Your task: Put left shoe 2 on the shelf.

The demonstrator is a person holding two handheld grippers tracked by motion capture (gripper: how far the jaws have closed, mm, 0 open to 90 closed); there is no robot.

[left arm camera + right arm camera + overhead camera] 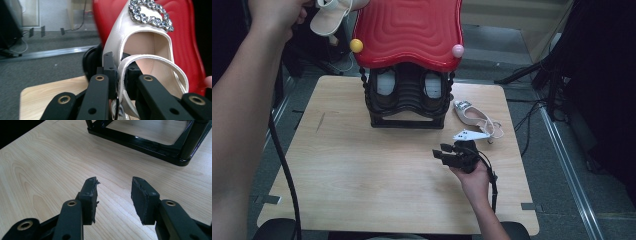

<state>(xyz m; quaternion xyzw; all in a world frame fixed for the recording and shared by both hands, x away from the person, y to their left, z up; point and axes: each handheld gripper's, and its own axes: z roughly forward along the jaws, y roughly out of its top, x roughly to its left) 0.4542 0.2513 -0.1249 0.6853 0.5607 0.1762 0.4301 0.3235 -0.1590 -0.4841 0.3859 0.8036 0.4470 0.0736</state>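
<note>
A cream slingback shoe [150, 50] with a rhinestone buckle [150, 12] hangs in my left gripper [120, 67], which is shut on its heel strap [152, 60]. From above, that shoe [329, 15] is held high at the left corner of the red rack top [409, 30]. Its mate [474, 117] lies on the table to the right of the black shoe rack [407, 100]. My right gripper [441, 150] rests low over the table just in front of that second shoe, pointing left. Its jaws [113, 195] stand open over bare wood.
The rack holds a pair of dark shoes [386, 82] on its upper shelf. A yellow ball [356, 45] and a pink ball [457, 50] sit at the red top's front corners. The rack's black base [150, 145] lies ahead of my right gripper. The wooden table [362, 165] ends near cables and rails.
</note>
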